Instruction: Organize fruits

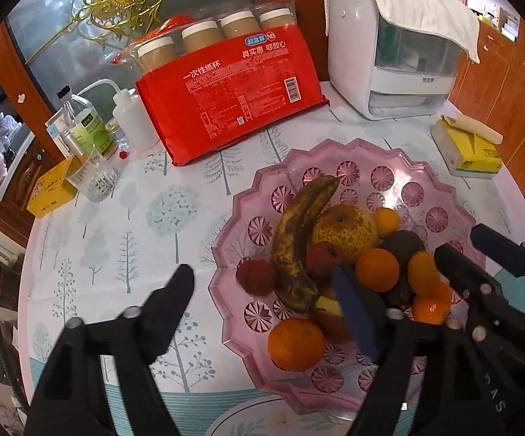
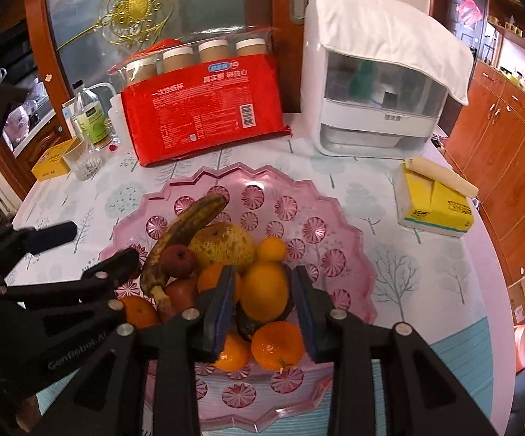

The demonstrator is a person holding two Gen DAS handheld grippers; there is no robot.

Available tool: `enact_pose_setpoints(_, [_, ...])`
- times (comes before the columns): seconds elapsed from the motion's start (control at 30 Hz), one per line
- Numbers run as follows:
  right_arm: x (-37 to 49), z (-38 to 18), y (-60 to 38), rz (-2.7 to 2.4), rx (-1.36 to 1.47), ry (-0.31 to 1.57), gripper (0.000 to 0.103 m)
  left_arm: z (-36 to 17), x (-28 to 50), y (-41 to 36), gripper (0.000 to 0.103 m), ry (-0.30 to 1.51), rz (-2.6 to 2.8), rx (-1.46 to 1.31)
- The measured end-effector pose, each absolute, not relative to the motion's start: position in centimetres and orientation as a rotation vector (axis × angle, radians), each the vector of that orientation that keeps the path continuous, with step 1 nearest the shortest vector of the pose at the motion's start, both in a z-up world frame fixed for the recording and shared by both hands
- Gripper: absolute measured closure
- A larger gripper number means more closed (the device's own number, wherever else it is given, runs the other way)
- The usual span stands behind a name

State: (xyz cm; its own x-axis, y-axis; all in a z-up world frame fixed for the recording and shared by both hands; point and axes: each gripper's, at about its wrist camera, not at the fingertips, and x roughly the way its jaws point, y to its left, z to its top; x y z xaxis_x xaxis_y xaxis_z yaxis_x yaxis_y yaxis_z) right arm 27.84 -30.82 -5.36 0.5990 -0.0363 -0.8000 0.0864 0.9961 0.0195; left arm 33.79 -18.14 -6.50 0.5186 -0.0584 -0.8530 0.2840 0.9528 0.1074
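Note:
A pink plastic fruit bowl holds a spotted brown banana, a speckled pear, red fruits, a dark fruit and several oranges. My left gripper is open and empty over the bowl's left rim. My right gripper has its pads either side of an orange above the pile; the pads show small gaps to it. The right gripper also shows in the left wrist view.
A red pack of paper cups, a white appliance under a cloth, a yellow tissue box, bottles, a glass and a small yellow box ring the bowl.

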Motion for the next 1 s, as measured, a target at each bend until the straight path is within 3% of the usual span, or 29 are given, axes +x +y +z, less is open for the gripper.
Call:
enact_pose_setpoints(0.27, [27.5, -5.2, -31.2, -0.089, 0.065, 0.915, 0.049, -6.4, 33.7, -17.4, 0.015, 1.024, -0.186, 0.228])
enact_pose_setpoints(0.8, [24.9, -3.0, -31.0, -0.07, 0.102, 0.89, 0.042, -3.5, 29.8, -15.4, 0.01, 1.017, -0.16, 0.187])
enact_pose_setpoints(1.0, [23.3, -1.9, -30.4, -0.055, 0.103, 0.886, 0.04, -1.8, 27.1, -14.2, 0.004, 0.995, -0.15, 0.158])
